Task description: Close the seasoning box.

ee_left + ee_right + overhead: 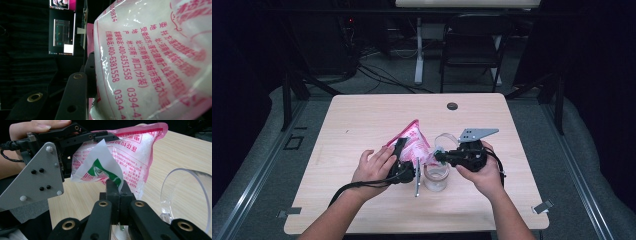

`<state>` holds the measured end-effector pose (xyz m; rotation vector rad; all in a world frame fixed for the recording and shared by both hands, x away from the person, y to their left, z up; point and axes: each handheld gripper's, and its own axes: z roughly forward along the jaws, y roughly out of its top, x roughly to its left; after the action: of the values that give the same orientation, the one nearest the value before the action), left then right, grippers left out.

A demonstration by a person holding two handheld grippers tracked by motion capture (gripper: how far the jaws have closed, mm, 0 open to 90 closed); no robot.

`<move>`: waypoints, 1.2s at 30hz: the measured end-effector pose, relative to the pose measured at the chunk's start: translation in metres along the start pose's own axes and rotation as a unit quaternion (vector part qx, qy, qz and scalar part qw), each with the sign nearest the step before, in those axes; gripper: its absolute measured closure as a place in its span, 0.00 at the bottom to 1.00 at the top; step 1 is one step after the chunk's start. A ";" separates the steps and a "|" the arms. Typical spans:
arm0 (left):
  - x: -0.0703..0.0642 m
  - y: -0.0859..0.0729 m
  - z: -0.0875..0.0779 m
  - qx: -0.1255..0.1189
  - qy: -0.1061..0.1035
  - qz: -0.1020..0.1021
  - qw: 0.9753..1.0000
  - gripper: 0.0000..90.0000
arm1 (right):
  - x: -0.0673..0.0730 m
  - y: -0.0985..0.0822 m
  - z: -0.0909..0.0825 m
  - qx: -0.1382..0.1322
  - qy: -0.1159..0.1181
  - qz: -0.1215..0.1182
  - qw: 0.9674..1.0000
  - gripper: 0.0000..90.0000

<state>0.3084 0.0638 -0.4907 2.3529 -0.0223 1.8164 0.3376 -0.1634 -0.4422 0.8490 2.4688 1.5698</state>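
Bag: a pink-and-white printed bag (414, 142) of white grains is held up off the desk (362, 120) near its middle, tilted, with its top corner pointing to the far side.
Left tongs: the left tongs (401, 150) are seen clamped on the bag; in the left gripper view one black jaw is pressed flat against the glossy film (150, 62), so the bag is gripped at its near-left side.
Left hand: the left hand (373, 167) is wrapped over the body of the left tongs.
Right tongs: the right tongs (117, 187) are fully closed, pinching a torn white-and-green flap (102, 165) at the bag's lower right corner.
Right hand: the right hand (482, 172) is placed to the right of the bag, with the grey plate (477, 134) above it.
Jar: a clear glass jar (436, 176) stands upright on the desk just below the pinched corner, between the two hands.
Lid: a clear round lid (186, 197) is seen beside the jar, just right of the right tongs; whether it is hinged to the jar cannot be told.
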 end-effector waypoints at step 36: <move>0.006 -0.001 -0.004 0.000 0.011 0.015 1.000 0.73 | -0.001 -0.003 0.004 0.006 0.001 0.001 1.000 1.00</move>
<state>0.3064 0.0660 -0.4843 2.3444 -0.0552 1.8547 0.3388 -0.1616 -0.4463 0.8532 2.4821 1.5582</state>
